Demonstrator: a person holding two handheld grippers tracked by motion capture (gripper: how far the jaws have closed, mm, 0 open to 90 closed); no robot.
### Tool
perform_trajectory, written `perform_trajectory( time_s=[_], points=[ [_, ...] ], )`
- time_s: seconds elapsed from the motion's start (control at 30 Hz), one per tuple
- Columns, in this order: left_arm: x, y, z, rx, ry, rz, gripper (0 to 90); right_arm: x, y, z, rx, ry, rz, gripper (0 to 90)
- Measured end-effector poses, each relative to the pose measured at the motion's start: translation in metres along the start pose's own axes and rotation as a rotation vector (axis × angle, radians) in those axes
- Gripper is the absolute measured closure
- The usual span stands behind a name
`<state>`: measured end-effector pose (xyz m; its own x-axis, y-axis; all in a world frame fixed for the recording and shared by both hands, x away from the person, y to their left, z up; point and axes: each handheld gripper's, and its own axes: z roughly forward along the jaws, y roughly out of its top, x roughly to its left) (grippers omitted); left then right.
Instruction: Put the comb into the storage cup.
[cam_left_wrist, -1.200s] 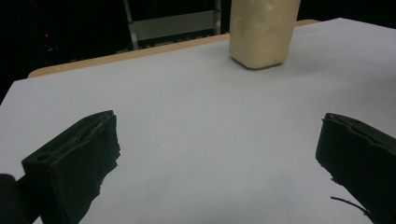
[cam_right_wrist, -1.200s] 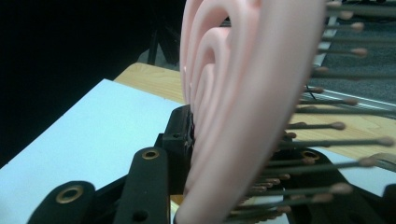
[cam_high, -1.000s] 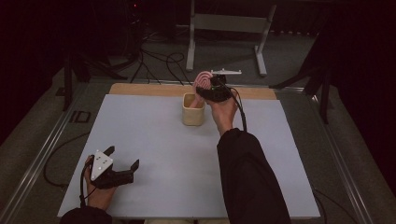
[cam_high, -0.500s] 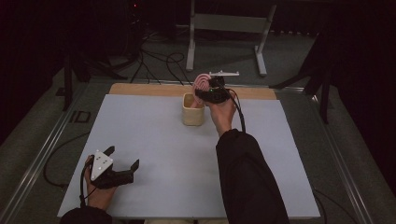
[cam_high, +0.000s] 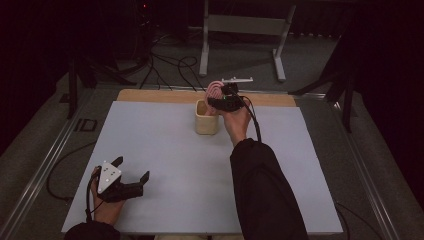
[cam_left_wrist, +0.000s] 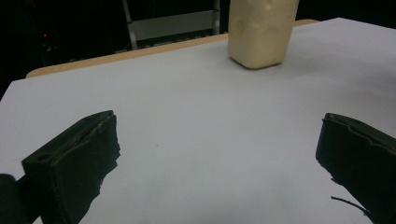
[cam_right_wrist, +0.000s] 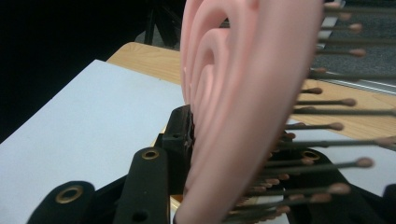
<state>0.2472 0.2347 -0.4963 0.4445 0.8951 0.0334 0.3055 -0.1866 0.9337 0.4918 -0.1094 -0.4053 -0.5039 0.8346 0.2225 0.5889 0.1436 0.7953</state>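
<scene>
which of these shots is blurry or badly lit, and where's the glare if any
High view: the white table is evenly lit with no glare, the room beyond it nearly black. Left gripper view: the cream cup is fairly sharp, while the left tool looks soft at the jaw edges. Right gripper view: the pink hairbrush in the right tool sits so close that it is out of focus, bristles smeared.

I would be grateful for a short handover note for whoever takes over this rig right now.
Right gripper: shut on the pink hairbrush, held above the beige cup at the far middle of the table.
Left gripper: open, holding nothing, low over the near left of the table.
Done: the brush is gripped and brought to the cup.
Left, probably: lower the brush into the cup and let go. From these views I cannot tell whether its handle has entered the cup yet.
</scene>
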Motion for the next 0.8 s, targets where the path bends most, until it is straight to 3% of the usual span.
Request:
perform_trajectory(
  time_s=[0.27,0.47,0.8],
  points=[
    [0.0001,0.0,0.0,0.0,0.001,0.0,0.0,-0.0016,0.0006,0.0022,0.002,0.003,0.005,63.1],
    [0.0,0.0,-0.0001,-0.003,0.002,-0.003,0.0,-0.0055,0.0014,0.0039,-0.014,-0.027,0.045,59.2],
    [0.0001,0.0001,0.0,-0.002,0.001,-0.002,0.0,-0.0047,0.0024,0.004,-0.009,-0.069,0.009,48.6]
  ],
)
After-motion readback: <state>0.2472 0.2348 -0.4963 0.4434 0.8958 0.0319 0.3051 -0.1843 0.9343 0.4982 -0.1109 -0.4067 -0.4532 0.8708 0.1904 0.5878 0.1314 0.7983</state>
